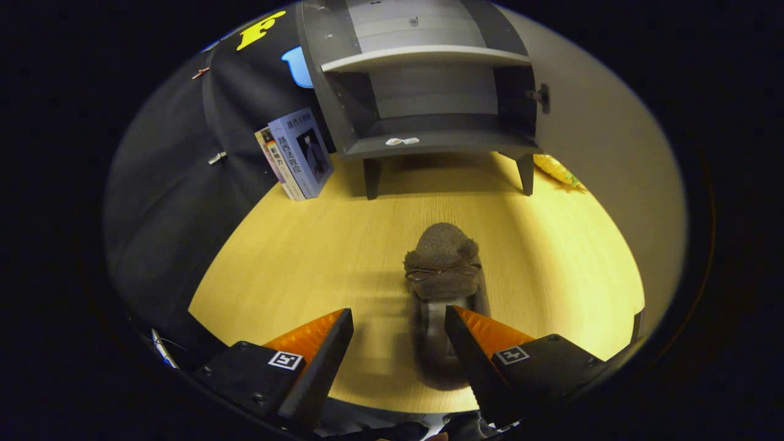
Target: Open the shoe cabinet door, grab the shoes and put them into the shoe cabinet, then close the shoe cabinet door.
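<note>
A fuzzy grey-brown slipper (443,269) with a small bow lies on the wooden floor, toe pointing toward the cabinet. Its heel end reaches in between my fingers, close to the right fingertip (456,318). My gripper (398,315) is open, its orange fingers spread wide and pressing on nothing. Beyond the slipper stands the grey shoe cabinet (429,144) on short legs. Its door (606,141) is swung open to the right, showing a dark lower compartment and a shelf (422,56) above it.
Two books (297,153) lean against the black wall left of the cabinet. A yellow object (554,168) lies on the floor behind the cabinet's right leg. A small white scrap (401,141) sits on the cabinet's bottom ledge.
</note>
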`<act>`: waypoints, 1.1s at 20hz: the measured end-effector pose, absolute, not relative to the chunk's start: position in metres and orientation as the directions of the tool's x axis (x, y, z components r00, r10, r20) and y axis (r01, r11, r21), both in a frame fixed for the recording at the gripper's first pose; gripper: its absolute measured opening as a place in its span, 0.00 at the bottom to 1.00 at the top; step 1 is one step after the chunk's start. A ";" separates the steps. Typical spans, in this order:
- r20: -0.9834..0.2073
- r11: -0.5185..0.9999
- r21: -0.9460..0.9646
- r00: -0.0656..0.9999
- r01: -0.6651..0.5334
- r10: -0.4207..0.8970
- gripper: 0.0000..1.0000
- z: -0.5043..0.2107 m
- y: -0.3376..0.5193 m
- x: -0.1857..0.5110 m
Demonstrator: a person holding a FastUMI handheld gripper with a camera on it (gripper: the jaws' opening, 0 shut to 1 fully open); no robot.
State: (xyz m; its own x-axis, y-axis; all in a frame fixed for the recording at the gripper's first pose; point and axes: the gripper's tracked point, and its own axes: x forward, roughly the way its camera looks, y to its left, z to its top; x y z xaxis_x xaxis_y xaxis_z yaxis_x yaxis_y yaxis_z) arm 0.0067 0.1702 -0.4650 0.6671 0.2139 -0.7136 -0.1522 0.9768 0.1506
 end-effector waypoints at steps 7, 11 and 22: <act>-0.641 0.997 0.062 0.765 -0.035 0.066 0.68 -0.507 0.167 0.069; -0.634 0.997 0.076 0.773 0.026 0.028 0.20 -0.503 0.156 0.075; -0.620 0.984 0.179 0.776 -0.001 0.114 0.07 -0.334 0.140 0.074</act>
State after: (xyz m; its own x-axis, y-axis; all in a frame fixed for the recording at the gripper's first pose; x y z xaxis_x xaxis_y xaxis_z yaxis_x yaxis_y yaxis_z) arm 0.0738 0.1402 -0.3344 0.7764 0.1137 -0.6199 -0.0008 0.9838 0.1794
